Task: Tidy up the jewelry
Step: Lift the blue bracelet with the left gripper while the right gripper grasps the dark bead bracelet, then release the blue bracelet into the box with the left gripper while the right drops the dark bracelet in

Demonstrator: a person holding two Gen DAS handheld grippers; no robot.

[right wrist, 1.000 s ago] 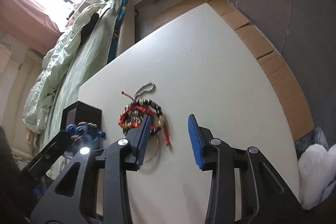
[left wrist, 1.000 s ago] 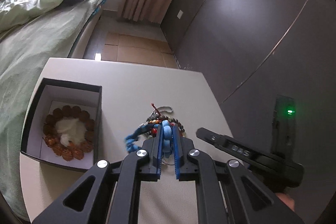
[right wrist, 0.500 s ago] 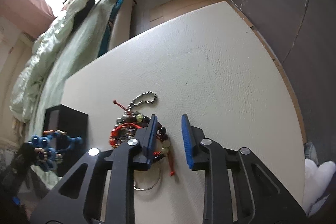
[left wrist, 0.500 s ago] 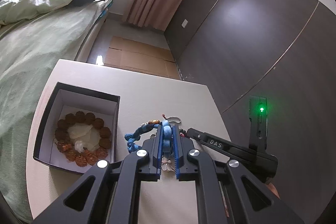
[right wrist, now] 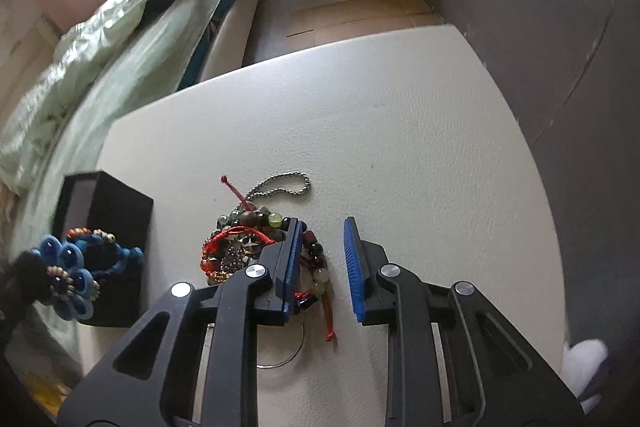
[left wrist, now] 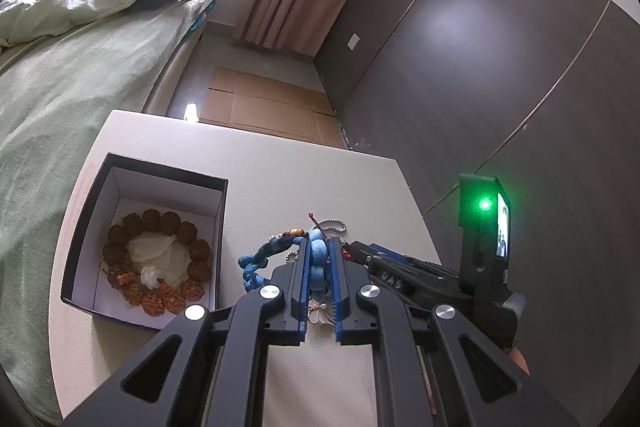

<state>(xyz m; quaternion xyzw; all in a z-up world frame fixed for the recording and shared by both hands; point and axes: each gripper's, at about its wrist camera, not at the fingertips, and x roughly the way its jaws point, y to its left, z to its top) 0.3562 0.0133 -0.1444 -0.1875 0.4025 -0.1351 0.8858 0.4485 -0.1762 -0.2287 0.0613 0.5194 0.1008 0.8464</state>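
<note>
Left wrist: blue bracelet clamped above counter

Left wrist view: left tool (left wrist: 319, 269) clamps a blue beaded bracelet (left wrist: 280, 255), its loop trailing left toward the black box (left wrist: 168, 183).

Right wrist view: right tool (right wrist: 322, 263) stands apart, its jaws having just narrowed, over tangled beads (right wrist: 248, 239) on the counter (right wrist: 400, 147).

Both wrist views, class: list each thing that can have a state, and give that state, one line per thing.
Left gripper: shut on the blue bracelet, lifted off the table.
Right gripper: open, jaws over the jewelry pile.
Black box: lid off, brown bead bracelet inside.
</note>
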